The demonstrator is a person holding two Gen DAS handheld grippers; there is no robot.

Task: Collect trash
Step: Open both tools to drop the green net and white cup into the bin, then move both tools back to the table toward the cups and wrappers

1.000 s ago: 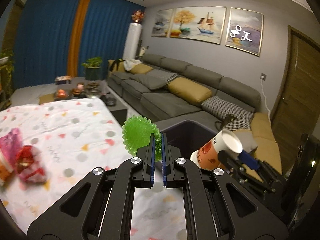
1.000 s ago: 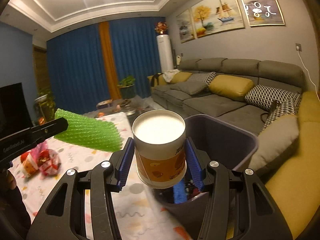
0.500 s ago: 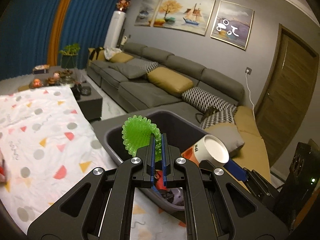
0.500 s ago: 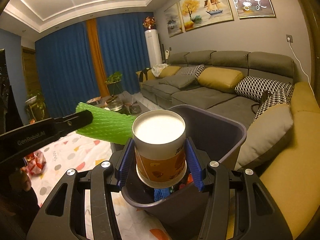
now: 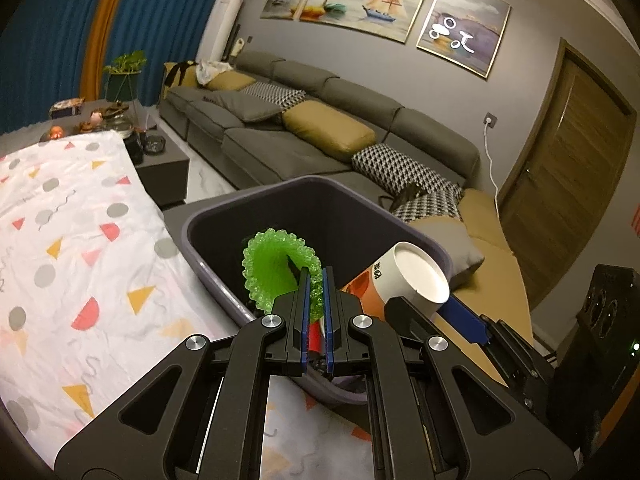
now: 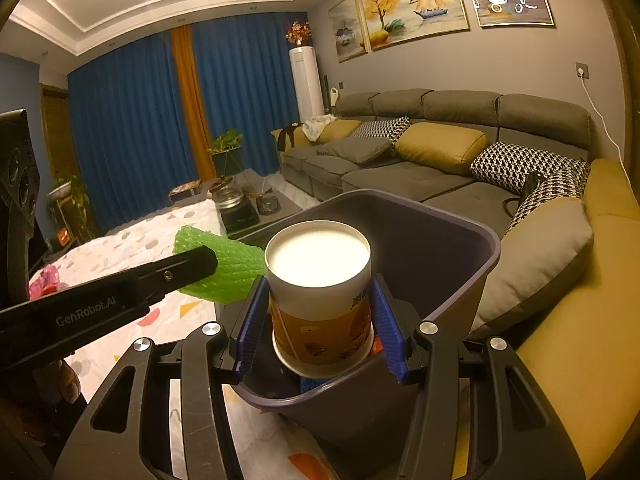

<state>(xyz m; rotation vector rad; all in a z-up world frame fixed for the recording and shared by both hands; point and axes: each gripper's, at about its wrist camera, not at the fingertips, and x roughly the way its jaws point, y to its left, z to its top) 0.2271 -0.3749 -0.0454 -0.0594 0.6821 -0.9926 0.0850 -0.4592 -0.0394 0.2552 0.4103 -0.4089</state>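
My left gripper (image 5: 315, 280) is shut on a green foam net sleeve (image 5: 272, 268) and holds it over the open grey trash bin (image 5: 224, 216). The sleeve also shows in the right wrist view (image 6: 236, 260). My right gripper (image 6: 320, 312) is shut on an orange and white paper cup (image 6: 320, 304), held over the same bin (image 6: 472, 240). The cup also shows in the left wrist view (image 5: 404, 280), just right of the sleeve. Some trash lies at the bin's bottom.
The bin stands at the edge of a table with a white patterned cloth (image 5: 60, 240). A pink wrapper (image 6: 44, 280) lies on the cloth at far left. A grey sofa (image 5: 312, 128) with cushions runs behind the bin. A dark coffee table (image 5: 160, 152) stands further back.
Both grippers have moved further over the bin with their loads. The bin now fills more of both views and the table has slid left.
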